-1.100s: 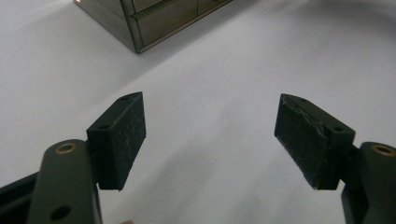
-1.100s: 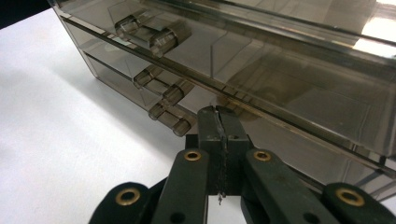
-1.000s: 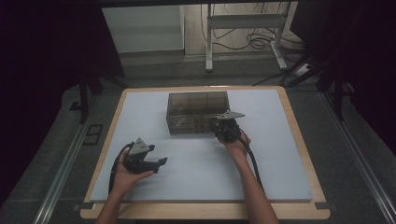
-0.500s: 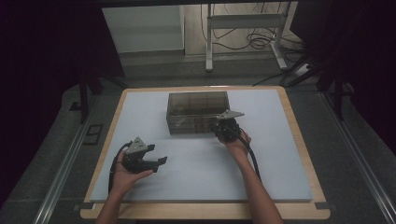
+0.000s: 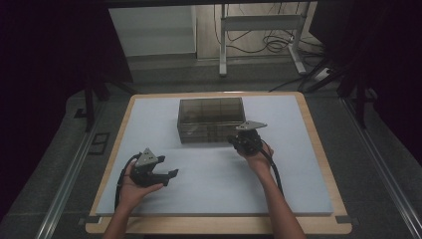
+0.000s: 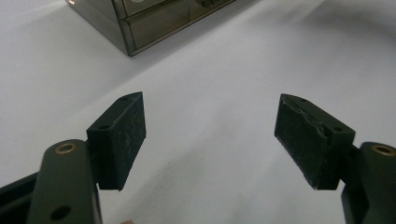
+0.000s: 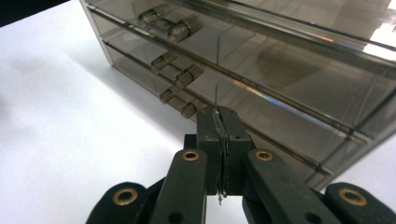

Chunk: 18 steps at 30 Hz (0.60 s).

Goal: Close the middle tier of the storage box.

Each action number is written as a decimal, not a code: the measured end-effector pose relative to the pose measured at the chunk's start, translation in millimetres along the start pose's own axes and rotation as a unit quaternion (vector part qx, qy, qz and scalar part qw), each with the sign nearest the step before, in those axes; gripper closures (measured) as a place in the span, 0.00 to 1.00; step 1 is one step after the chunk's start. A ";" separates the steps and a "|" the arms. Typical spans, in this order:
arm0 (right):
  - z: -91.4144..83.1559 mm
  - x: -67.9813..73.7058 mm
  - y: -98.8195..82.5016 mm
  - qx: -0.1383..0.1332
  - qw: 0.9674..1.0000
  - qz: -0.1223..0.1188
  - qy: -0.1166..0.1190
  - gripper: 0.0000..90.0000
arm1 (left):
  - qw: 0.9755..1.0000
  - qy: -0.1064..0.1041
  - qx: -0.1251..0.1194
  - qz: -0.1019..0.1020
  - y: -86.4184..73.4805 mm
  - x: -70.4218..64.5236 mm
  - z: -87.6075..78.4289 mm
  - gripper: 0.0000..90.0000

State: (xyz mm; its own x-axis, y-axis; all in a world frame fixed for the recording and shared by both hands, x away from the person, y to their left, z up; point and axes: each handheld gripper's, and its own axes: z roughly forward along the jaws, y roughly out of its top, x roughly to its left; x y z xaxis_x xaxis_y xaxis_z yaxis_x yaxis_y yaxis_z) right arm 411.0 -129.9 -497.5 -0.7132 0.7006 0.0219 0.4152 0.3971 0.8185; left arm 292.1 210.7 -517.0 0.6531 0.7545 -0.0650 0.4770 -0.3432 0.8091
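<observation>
A smoked, see-through drawer box (image 5: 212,119) is stood toward the far middle of the pale mat (image 5: 298,189), with 3 tiers of small handles seen on its front in the right gripper view (image 7: 180,77). The right gripper (image 5: 238,143) is held just in front of the box's near right corner, its jaws pressed flat together with nothing between them (image 7: 223,116), and is aimed at the lowest tier beside the bottom handle (image 7: 187,108).

The work in hand is judged to be the opening of a drawer. With the jaws closed, no handle can be taken; if the tip is pushed on, the light box could be shoved back across the mat or scratched. If the jaws are opened too near the front, a pad could be caught on the wrong tier.

The left gripper (image 5: 166,174) is rested well apart on the near left of the mat, its jaws spread wide and empty (image 6: 210,135). The box is therefore left unbraced, so a pull on a stiff drawer could drag the whole box forward rather than slide the drawer out.
</observation>
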 end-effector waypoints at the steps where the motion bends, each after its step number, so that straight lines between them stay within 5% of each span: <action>1: -2.3 0.5 -0.6 -0.001 1.000 -0.001 -0.001 0.96 | 1.000 0.001 0.000 0.001 0.2 -0.5 -0.3 0.28; 10: -27.5 1.4 -12.2 -0.004 1.000 -0.014 0.005 0.91 | 1.000 0.005 0.003 0.003 -0.3 -0.9 1.0 0.28; 18: -56.9 -0.6 -34.6 -0.001 1.000 -0.022 0.002 0.57 | 1.000 0.007 0.013 0.005 -1.8 -1.8 6.3 0.28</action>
State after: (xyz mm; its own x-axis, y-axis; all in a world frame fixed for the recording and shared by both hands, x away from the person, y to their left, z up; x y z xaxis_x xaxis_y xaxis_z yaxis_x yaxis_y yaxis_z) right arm 365.0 -177.8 -493.2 -0.7338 0.6793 -0.0117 0.3815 0.4262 0.8202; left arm 293.8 206.5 -522.0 0.6494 0.7589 -0.0484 0.4860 -0.3653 0.7940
